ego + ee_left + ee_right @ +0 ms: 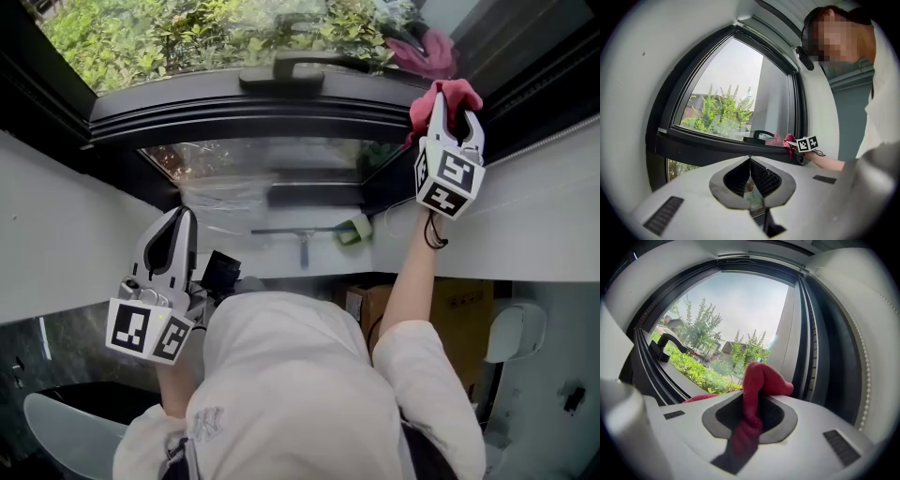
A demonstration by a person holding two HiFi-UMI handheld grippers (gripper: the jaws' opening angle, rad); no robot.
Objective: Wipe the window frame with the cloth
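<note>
Red cloth (757, 380) is bunching out past the tips of your right gripper (758, 401), whose jaws are pinching it tight through its middle. In the head view you are holding it up at the right-hand corner of the dark window frame (253, 117), well to the right of the black handle (281, 73). Your left gripper (178, 225) is hanging lower, near the white wall (66, 234) under the window, its jaws meeting with nothing between them.
</note>
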